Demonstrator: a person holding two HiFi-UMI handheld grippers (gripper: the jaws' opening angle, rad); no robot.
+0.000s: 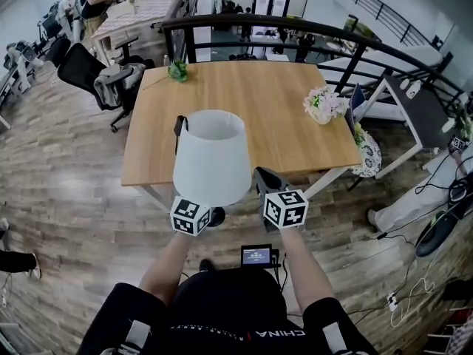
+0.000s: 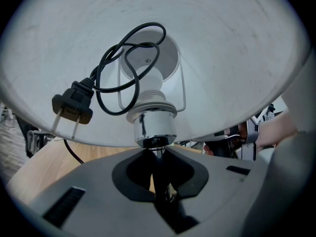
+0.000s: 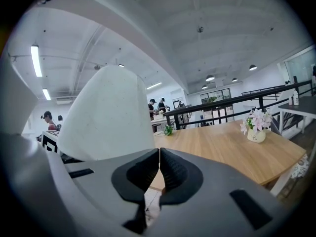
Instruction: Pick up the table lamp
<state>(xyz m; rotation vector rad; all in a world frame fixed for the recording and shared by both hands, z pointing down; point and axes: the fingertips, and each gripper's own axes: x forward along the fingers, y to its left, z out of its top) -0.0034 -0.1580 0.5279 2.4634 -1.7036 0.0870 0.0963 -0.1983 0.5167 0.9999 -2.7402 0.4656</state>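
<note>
The table lamp has a white shade (image 1: 212, 156), held above the wooden table's (image 1: 251, 95) near edge. In the left gripper view I look up into the shade (image 2: 227, 53). There the chrome socket (image 2: 154, 127), the coiled black cord and the plug (image 2: 73, 107) show. My left gripper (image 2: 157, 156) is shut on the lamp's thin stem (image 2: 158, 184) just below the socket. My right gripper (image 3: 159, 154) is shut with nothing in it, just right of the shade (image 3: 111, 115). In the head view the right gripper (image 1: 264, 177) sits beside the lamp. The lamp's dark base (image 1: 217, 217) shows under the shade.
A pot of pink flowers (image 1: 323, 104) stands at the table's right, a small green plant (image 1: 177, 70) at its far left. A black railing (image 1: 295, 28) runs behind the table. An office chair (image 1: 100, 76) stands at the left, a white table (image 1: 414, 102) at the right.
</note>
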